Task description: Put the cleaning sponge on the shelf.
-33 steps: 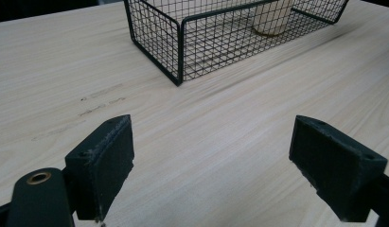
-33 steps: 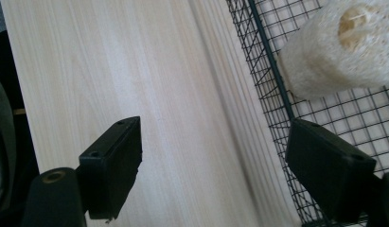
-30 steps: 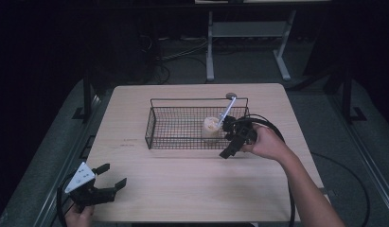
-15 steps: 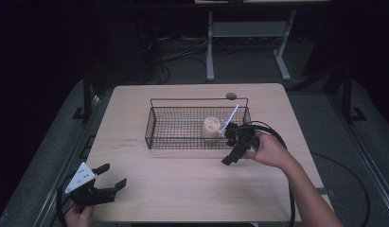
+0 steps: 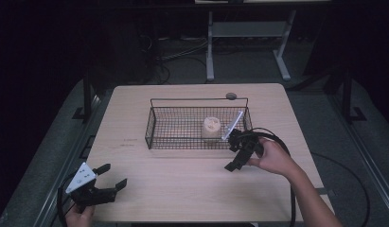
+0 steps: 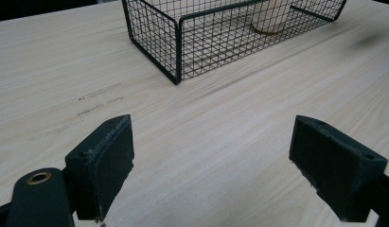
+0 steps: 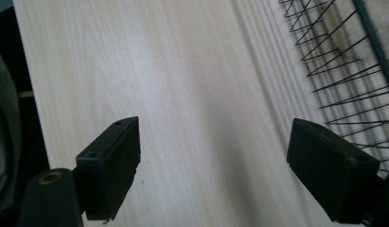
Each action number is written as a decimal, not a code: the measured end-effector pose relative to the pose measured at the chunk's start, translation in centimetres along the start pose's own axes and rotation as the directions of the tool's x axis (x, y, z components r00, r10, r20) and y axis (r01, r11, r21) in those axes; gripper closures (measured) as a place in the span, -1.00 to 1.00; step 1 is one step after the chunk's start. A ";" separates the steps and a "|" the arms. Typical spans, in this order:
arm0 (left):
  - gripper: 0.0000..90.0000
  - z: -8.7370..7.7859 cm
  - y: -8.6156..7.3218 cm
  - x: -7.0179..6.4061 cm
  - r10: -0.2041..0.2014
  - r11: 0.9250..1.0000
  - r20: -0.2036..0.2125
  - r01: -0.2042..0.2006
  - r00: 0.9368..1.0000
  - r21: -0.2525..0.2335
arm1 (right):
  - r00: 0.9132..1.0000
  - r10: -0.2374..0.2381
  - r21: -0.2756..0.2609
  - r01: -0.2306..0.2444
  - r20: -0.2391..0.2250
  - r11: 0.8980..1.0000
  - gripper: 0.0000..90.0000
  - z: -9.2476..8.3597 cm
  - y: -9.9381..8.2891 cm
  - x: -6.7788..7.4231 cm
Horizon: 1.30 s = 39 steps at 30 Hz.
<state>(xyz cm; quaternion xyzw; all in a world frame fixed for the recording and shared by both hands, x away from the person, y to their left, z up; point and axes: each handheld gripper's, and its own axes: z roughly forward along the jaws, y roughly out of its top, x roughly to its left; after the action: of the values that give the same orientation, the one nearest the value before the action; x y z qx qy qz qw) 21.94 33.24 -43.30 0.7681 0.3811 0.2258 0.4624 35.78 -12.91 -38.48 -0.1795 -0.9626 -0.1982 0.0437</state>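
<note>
A black wire basket point(image 5: 159, 126) stands in the middle of the pale wooden table point(image 5: 192, 184). Inside it, toward the right end, a cream cylinder point(image 5: 211, 127) stands upright. My right gripper point(image 5: 234, 151) hovers just outside the basket's front right corner, open and empty, jaws angled down toward the table. In the right gripper view the gripper point(image 7: 213, 165) has bare wood between its jaws and the basket mesh point(image 7: 334, 61) at the upper right. My left gripper point(image 5: 114, 175) rests open near the front left corner. From the left gripper point(image 6: 211, 156) I look at the basket point(image 6: 175, 52) and cylinder point(image 6: 270, 16).
A small dark round thing point(image 5: 231, 96) lies on the table just behind the basket's back right corner. Black cables trail from the right gripper across the table's right side. A metal stand point(image 5: 211, 52) rises beyond the far edge. Darkness surrounds the table.
My right gripper has drawn back from the basket's right end toward the person and tipped downward. The cylinder stays in the basket. The left gripper has not moved.
</note>
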 end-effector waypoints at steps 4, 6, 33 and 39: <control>-0.69 0.0 0.0 0.0 0.005 1.000 0.001 -0.005 1.000 0.002 | 1.000 0.008 -0.004 -0.008 -0.009 1.000 -0.61 0.3 -0.6 0.1; -0.69 0.0 0.0 0.0 0.002 1.000 0.000 -0.002 1.000 0.002 | 1.000 0.008 -0.004 -0.008 -0.009 1.000 -0.61 0.4 -0.9 0.2; -0.69 0.1 0.0 -0.2 0.007 1.000 0.004 -0.007 1.000 0.005 | 0.999 0.046 -0.043 -0.046 -0.015 0.998 -0.61 1.1 -5.2 1.5; -0.69 0.1 0.0 -0.3 0.007 1.000 0.003 -0.007 1.000 0.005 | 0.998 0.057 -0.063 -0.057 -0.013 0.996 -0.61 1.1 -6.3 1.9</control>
<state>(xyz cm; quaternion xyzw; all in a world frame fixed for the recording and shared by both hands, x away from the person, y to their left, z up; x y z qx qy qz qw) 21.87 32.96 -43.33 0.7710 0.3782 0.2252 0.4603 31.71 -17.26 -41.51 -0.2071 -0.9501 -0.2282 0.0488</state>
